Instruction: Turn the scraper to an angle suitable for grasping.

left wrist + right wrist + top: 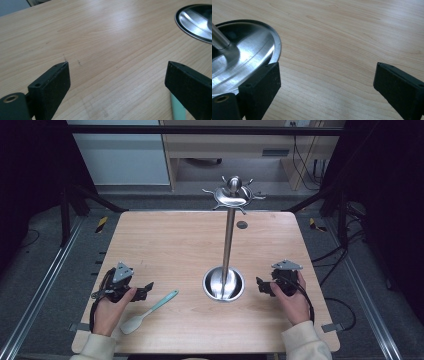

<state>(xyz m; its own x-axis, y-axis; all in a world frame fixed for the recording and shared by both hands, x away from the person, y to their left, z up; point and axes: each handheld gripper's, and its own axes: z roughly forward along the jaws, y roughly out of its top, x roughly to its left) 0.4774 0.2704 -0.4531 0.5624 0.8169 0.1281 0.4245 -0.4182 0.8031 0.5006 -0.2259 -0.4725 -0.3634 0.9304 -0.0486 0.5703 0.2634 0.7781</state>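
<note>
Pale wood forms the table (165, 240), on which a steel stand (228, 245) is set right of centre. Its round base (223, 284) sits near the front edge, and a thin pole rises from it to a dished top ringed with small hooks (233, 194). A small dark disc (242, 224) is seen on the wood behind the pole.

A spatula (148, 312) with a mint-green handle and a grey blade lies flat at the front left, slanted, its handle end pointing toward the base but apart from it.

The left gripper (142, 290) is held low just left of the spatula, jaws spread wide with nothing between them. In the left gripper view, bare wood fills the gap, the spatula handle (178, 107) shows beside one jaw, and the base rim (193, 22) lies ahead.

The right gripper (263, 286) is held just right of the base, likewise spread and empty. In the right gripper view, the base (244, 57) lies close beside one jaw, and bare wood is seen between the jaws.
</note>
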